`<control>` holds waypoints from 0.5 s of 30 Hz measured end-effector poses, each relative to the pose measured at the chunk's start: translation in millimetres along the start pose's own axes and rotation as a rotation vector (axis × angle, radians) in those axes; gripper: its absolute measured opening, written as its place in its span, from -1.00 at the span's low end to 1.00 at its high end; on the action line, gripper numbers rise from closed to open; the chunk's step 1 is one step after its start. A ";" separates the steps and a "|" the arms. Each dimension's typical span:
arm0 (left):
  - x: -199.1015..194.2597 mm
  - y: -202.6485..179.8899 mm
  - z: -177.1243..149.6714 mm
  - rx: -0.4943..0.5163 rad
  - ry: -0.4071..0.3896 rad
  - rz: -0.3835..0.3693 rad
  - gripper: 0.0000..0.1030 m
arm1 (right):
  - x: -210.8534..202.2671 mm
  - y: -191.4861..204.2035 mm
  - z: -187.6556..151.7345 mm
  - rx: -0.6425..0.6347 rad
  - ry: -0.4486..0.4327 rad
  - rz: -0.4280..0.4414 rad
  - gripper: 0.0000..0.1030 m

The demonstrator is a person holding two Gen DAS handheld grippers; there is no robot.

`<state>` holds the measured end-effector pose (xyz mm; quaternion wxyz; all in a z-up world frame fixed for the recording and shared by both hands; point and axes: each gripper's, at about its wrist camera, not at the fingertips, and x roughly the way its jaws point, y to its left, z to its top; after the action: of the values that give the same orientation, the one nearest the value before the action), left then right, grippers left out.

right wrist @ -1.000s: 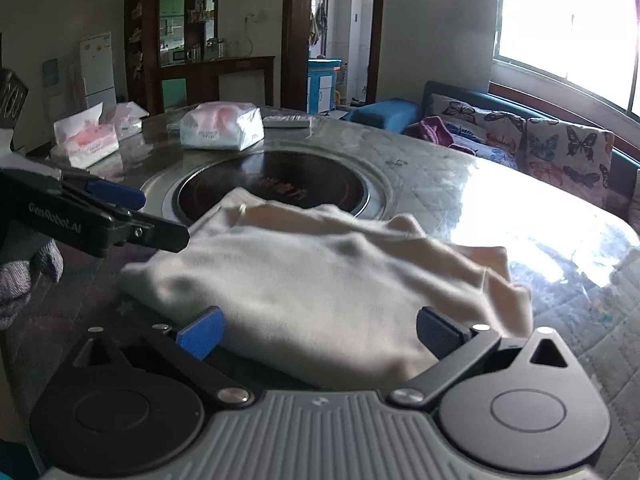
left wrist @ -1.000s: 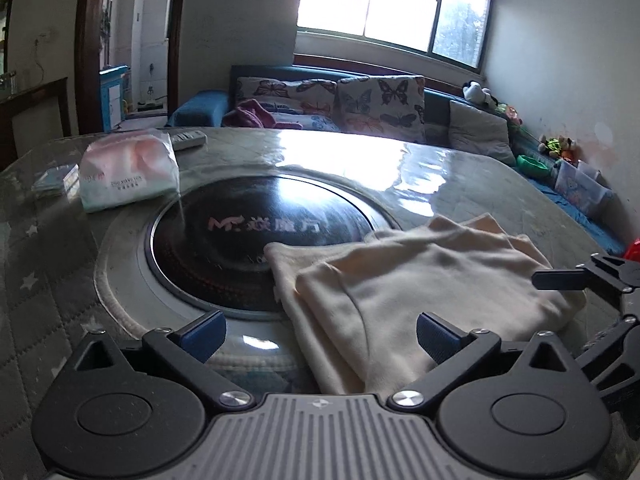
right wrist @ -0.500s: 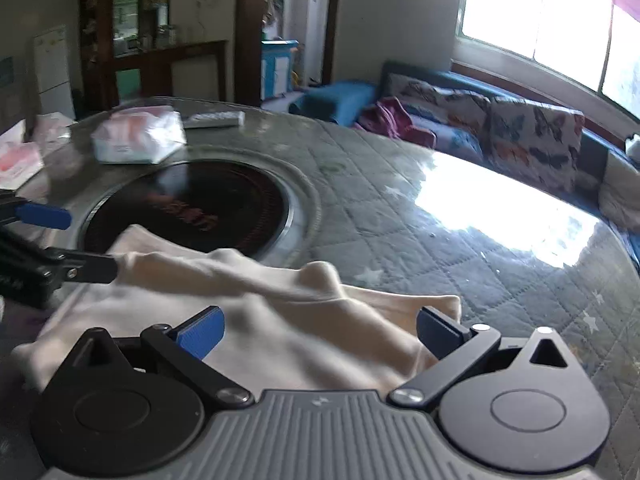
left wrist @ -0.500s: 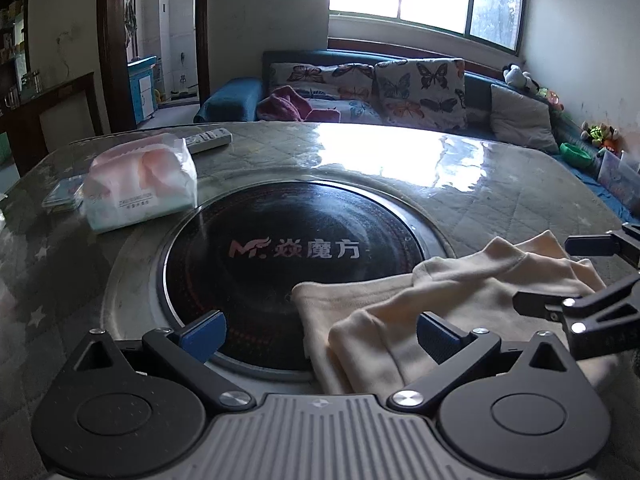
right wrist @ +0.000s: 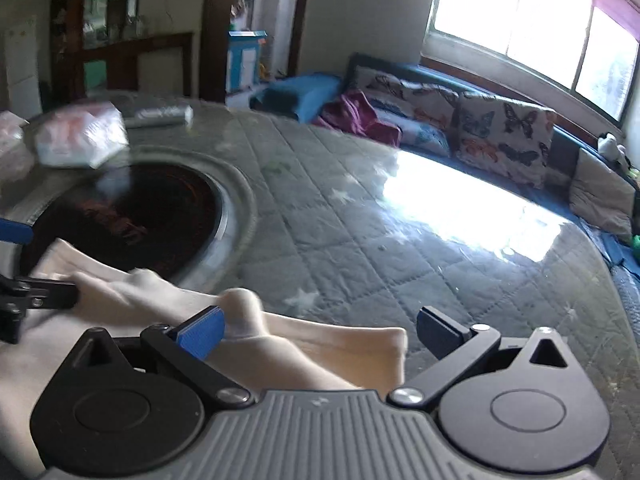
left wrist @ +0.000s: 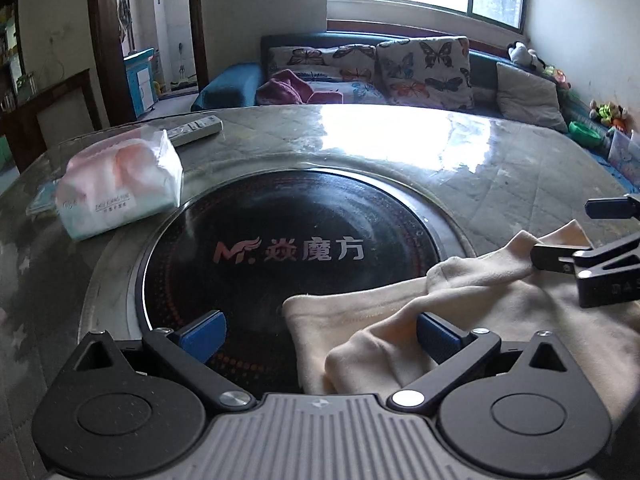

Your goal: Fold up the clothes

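Since a second ago, the cream garment [left wrist: 460, 320] has been pulled back across the table and toward the right, so more of the black round cooktop [left wrist: 288, 256] is now uncovered. The cloth has also been bunched up a little more.

The garment is laid folded on the round table [right wrist: 400, 232], with its near left corner resting over the edge of the cooktop. The rest of it is spread on the grey quilted cover with white stars.

The left gripper [left wrist: 320, 334] is held wide open. Nothing is pinched by it. Its right blue pad [left wrist: 434, 336] is seen right at the cloth, and its left pad is seen over the dark cooktop.

The right gripper [right wrist: 320, 332] is also held wide open, and nothing is squeezed between its pads. The cloth is seen under and between its two fingers, and a raised fold is seen just beside its left blue pad [right wrist: 202, 330]. In the left wrist view, the right gripper's black fingers [left wrist: 560, 258] are seen at the far edge of the garment.

A soft pack of tissues [left wrist: 120, 192] is set on the table to the left of the cooktop. A white remote control [left wrist: 195, 130] is laid just behind it. The right wrist view is blurred on its left side.
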<state>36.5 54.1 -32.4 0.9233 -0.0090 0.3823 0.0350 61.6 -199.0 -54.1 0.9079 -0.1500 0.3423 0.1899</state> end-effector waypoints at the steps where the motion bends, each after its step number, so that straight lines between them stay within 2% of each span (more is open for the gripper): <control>1: 4.0 0.1 1.1 0.000 0.008 0.002 1.00 | 3.7 -0.1 0.1 -0.003 0.009 -0.002 1.00; 9: 11.4 0.9 3.2 0.003 0.021 0.002 1.00 | -12.6 -16.4 -4.1 0.011 -0.024 -0.031 1.00; 15: 14.0 0.4 3.9 0.000 0.023 0.003 1.00 | 4.4 -20.9 -10.9 -0.012 0.031 -0.087 1.00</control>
<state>49.1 55.5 -39.5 0.9188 -0.0087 0.3930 0.0361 67.8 -220.8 -62.0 0.9090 -0.1729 0.3483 0.1501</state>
